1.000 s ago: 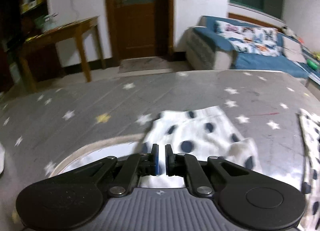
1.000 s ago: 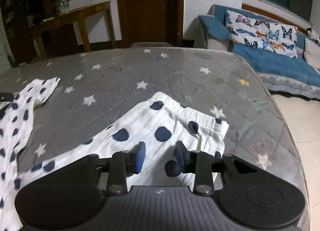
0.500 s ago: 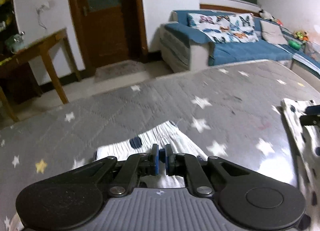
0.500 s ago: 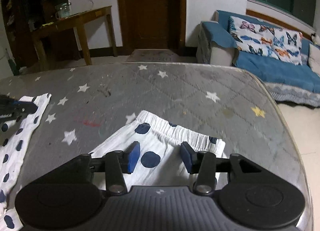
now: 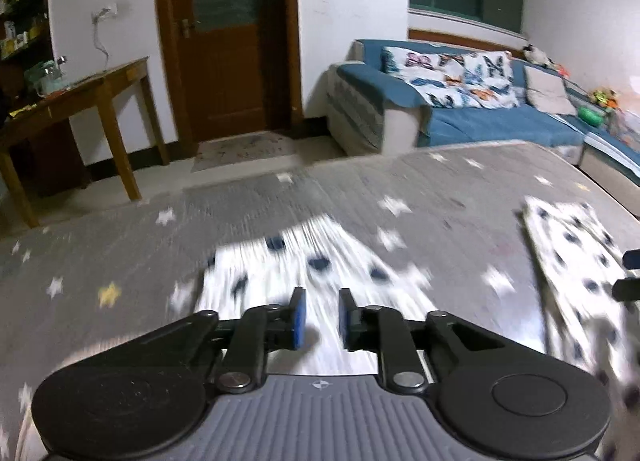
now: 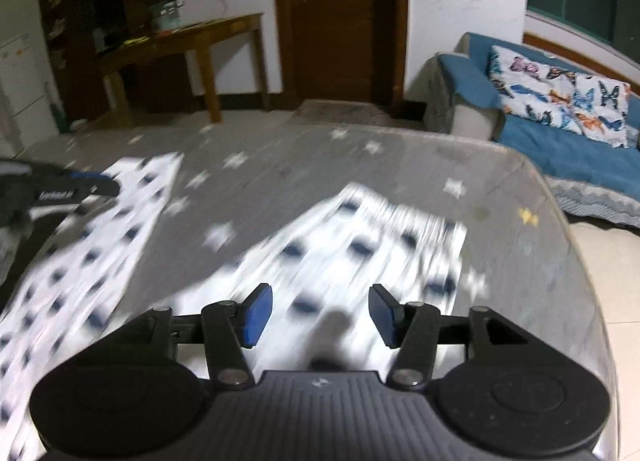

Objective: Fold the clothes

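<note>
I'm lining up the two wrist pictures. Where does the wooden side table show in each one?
Left wrist view: wooden side table at far left, against the white wall, left of the brown door.
Right wrist view: same table upper left of centre, also left of the door.
Shared landmark: the brown door.

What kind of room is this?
Most likely a home living room: a blue sofa with butterfly cushions, a wooden door, and a wooden side table beyond the star-patterned surface holding polka-dot clothes.
</note>
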`<state>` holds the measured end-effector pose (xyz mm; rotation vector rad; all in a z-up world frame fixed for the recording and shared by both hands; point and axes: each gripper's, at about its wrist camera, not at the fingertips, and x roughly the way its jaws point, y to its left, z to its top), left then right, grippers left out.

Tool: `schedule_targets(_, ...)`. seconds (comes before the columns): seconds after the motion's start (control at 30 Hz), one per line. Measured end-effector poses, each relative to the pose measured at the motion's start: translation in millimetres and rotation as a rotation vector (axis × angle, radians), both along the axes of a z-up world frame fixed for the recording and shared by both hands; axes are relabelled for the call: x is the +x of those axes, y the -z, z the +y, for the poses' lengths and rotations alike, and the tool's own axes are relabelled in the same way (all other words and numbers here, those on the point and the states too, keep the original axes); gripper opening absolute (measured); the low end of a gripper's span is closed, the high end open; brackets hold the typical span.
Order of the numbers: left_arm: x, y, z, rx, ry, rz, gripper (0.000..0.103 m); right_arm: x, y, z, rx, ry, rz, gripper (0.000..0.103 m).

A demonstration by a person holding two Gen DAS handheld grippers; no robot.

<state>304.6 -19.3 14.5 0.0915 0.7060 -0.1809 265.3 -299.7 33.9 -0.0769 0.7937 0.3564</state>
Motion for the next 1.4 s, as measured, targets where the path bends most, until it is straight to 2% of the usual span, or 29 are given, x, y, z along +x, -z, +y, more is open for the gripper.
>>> schedule_targets(0.13,-46,1,6,-0.011,0.036,0.028,0.022,-47,0,5,0.031,-0.04,0.03,0.055)
schedule_targets(0.4,-125,10,13,0.015,0.039,0.015,0.021,-106,8,18,-0.028,-0.093,0.001,0.055)
schedule_targets(0.7,-165,26,19,0.122,0.03,-0.034,0.012,-142,13,4,-0.052,-0.081,-0.039,0.055)
schedule_targets(0.9,-179,30,26,0.216,-0.009,-0.07,0.012,-164,12,-7,-0.08,-0.05,-0.049,0.055)
schedule_targets(1.03,-192,19,27,0.18,-0.02,-0.073,0.012,-177,3,-4,-0.123,-0.039,-0.078,0.055)
schedule_targets(1.23,-232,-1,7,0.065,0.088,-0.093,0.012,-204,-10,17,-0.034,-0.146,-0.097,0.055)
schedule_targets(1.4,-259,10,-9,0.065,0.177,-0.07,0.012,-222,0,39,-0.032,-0.225,-0.072,0.055)
